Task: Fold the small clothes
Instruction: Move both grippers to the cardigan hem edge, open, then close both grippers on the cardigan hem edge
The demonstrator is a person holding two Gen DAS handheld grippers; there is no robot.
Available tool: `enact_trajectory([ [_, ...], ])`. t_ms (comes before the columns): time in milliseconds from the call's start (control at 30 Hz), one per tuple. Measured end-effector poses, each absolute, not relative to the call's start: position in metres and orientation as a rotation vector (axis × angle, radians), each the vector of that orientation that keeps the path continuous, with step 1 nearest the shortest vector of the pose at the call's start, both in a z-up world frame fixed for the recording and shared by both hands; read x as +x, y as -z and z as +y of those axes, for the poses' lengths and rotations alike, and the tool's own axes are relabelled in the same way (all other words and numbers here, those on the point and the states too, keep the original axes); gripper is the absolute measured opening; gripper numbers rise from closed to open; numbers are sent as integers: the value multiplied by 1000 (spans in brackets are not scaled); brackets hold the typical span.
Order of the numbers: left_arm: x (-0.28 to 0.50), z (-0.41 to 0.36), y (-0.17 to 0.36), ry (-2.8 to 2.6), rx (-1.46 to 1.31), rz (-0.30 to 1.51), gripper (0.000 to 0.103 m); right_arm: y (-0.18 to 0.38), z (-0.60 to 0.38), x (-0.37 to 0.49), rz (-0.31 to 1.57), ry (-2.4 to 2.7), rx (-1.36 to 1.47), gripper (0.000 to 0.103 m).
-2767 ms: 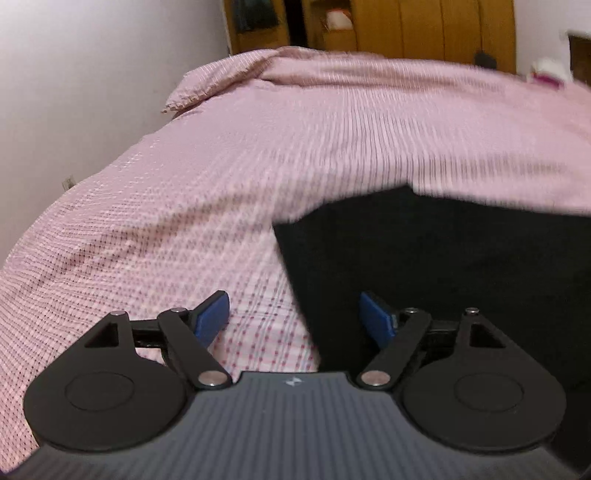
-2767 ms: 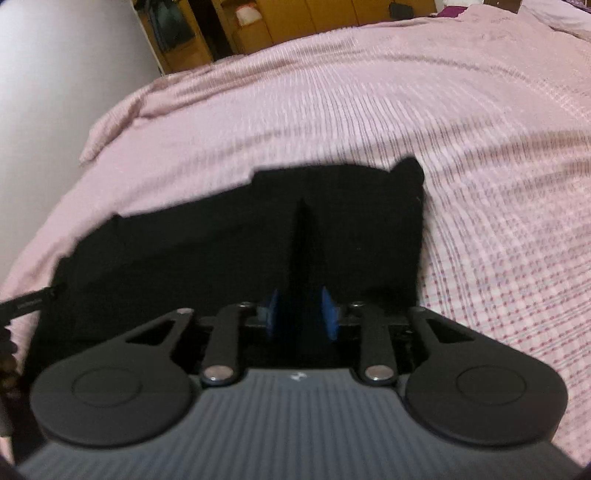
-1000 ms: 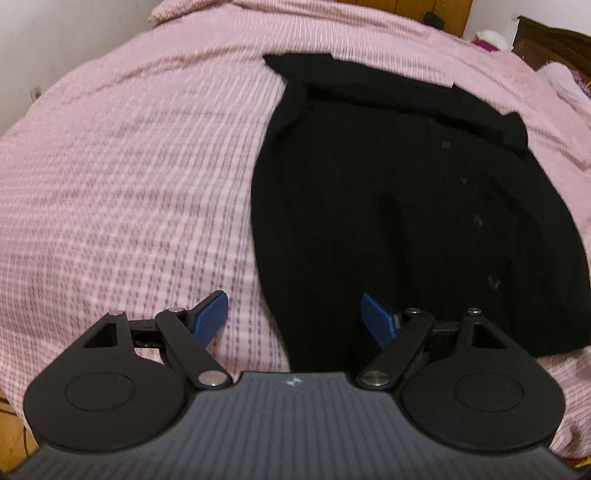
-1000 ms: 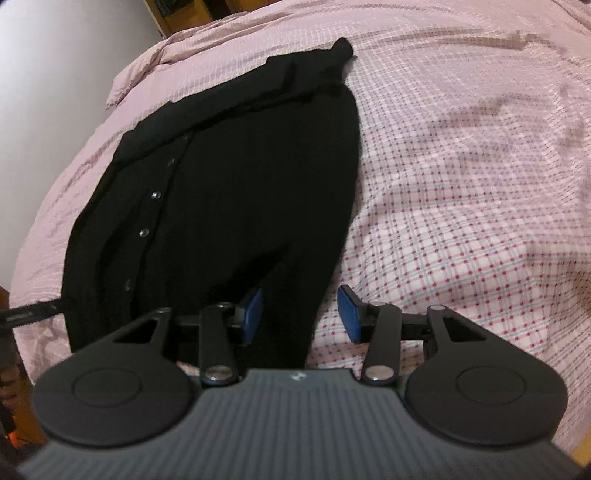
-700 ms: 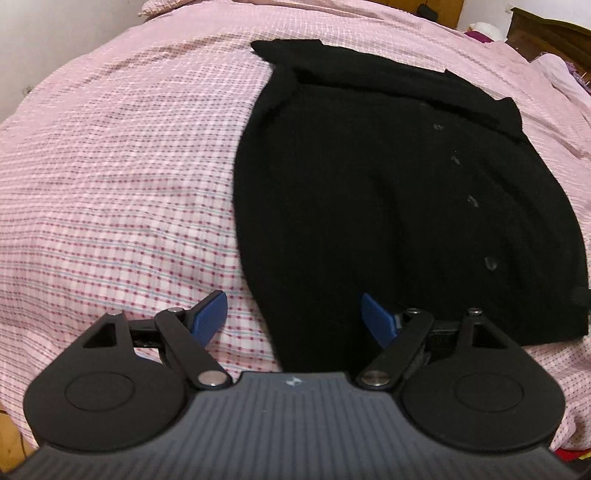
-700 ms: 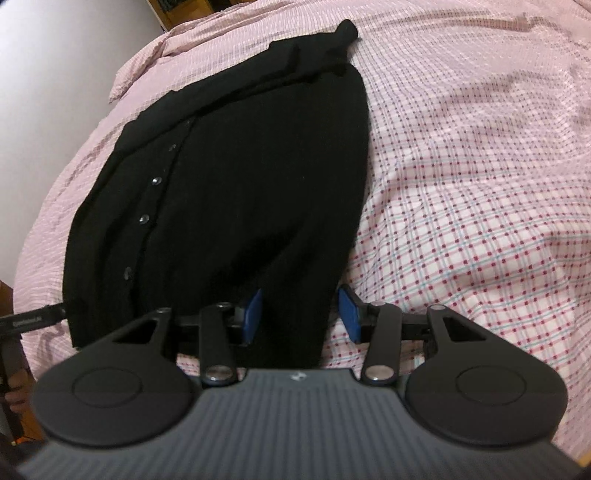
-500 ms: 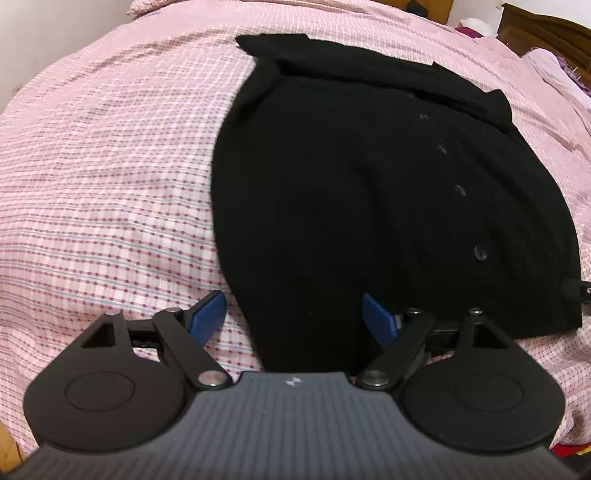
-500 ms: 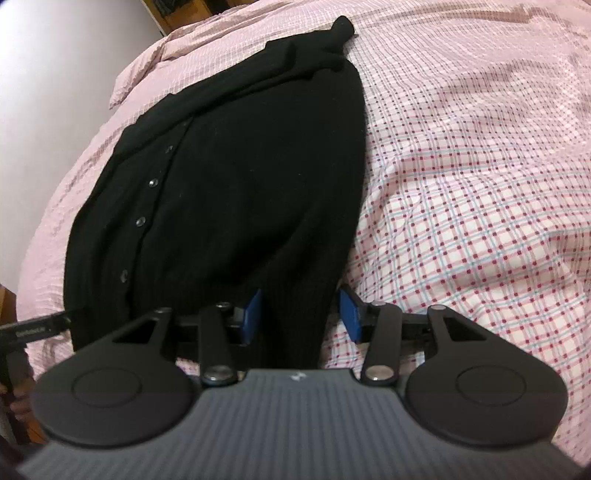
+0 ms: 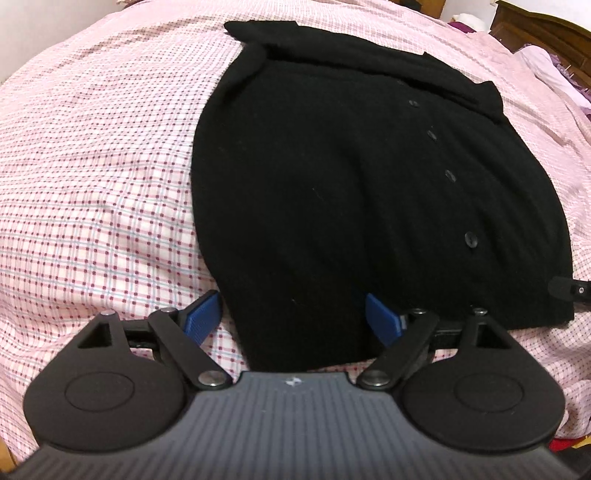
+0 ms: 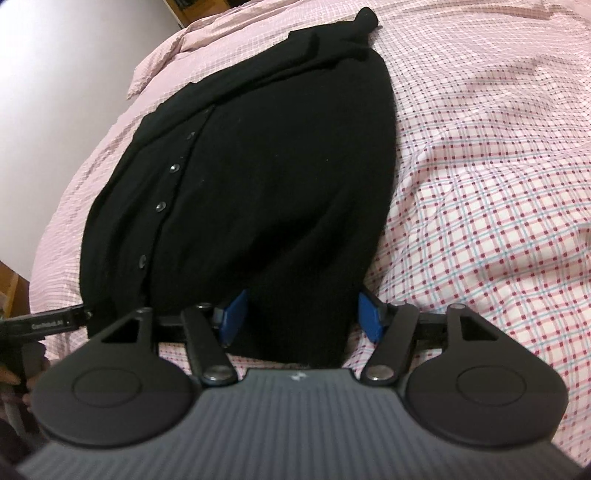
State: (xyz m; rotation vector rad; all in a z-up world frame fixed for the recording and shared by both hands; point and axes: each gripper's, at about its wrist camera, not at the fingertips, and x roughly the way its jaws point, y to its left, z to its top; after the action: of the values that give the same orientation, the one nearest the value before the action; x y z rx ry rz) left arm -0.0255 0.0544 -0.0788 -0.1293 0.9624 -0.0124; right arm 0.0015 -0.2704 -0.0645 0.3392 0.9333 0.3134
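right gripper (image 10: 301, 314) opening astride black cardigan (image 10: 258, 166) hem on bed (image 10: 480, 184)

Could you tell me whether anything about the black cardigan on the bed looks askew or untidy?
The black cardigan lies mostly flat on the checked bedspread, but its far corner is twisted into a bunch, and the near hem bulges unevenly.

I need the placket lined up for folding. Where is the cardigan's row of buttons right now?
In the left wrist view the buttons run down the right part of the black cardigan, spread on the pink checked bedcover; in the right wrist view they're left.
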Motion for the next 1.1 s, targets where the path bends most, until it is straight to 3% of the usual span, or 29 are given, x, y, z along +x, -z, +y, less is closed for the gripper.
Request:
enact_trajectory([
  [267,-17,58,86,19,-152,970,92,67,-265,-5,914,-314,331,64],
  [400,-14,57,92,53,-153,968,102,67,-264,-6,913,-323,322,64],
  [600,-18,52,94,55,-128,943,100,73,-261,-4,907,-333,301,63],
  [800,-28,56,84,50,-125,922,68,70,-259,-4,908,-319,307,63],
  [900,-31,58,81,59,-140,918,52,70,-258,-8,905,-312,317,46],
  [967,-32,60,79,68,-159,917,42,72,-261,-10,907,-316,352,18],
  [1033,-34,63,75,79,-185,912,22,73,-264,-13,897,-324,386,13],
  [1100,-37,65,69,87,-208,897,15,70,-267,-16,869,-338,402,11],
])
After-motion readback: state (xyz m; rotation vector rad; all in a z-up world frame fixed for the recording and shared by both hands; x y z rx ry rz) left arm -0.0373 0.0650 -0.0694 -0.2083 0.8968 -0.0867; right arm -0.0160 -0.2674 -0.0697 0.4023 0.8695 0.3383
